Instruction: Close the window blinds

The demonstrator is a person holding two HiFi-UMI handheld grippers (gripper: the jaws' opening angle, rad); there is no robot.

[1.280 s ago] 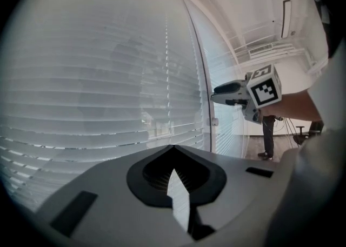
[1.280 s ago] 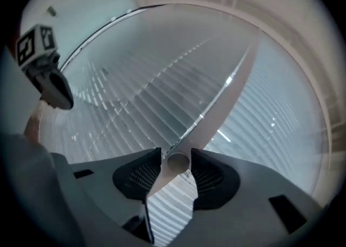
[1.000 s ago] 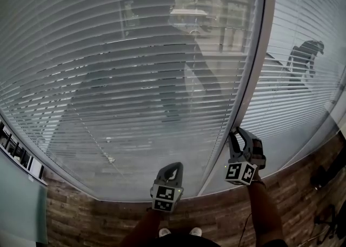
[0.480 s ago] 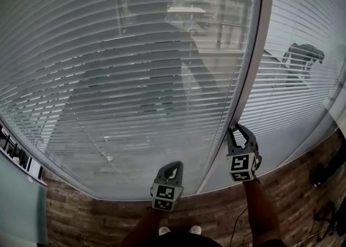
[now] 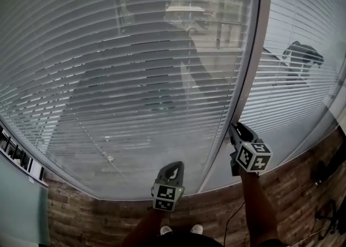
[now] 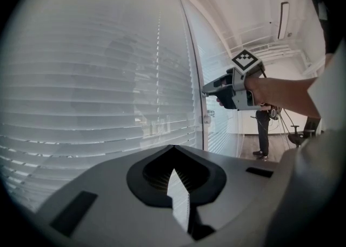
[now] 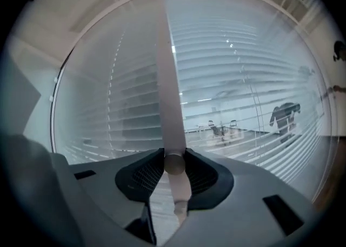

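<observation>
White slatted blinds (image 5: 135,78) cover the glass in front of me and also fill the left gripper view (image 6: 97,89) and the right gripper view (image 7: 243,67). My right gripper (image 5: 233,128) is held level at the window post, shut on the pale tilt wand (image 7: 167,78), whose round end sits between the pads. Its jaws have just been closing on the wand. From the left gripper view the right gripper (image 6: 206,90) shows at the post, held by a hand. My left gripper (image 5: 173,166) hangs lower, near the sill, shut and holding nothing.
A grey window post (image 5: 254,62) separates the two blind panels. Below the sill lies wooden flooring (image 5: 108,219). A dark figure (image 5: 303,54) shows through the right panel. A person (image 6: 263,132) stands farther along the room. A shelf edge (image 5: 13,151) sits at the left.
The right gripper has rolled about its own axis on the wand, so its marker cube now faces differently. The left gripper has stayed put.
</observation>
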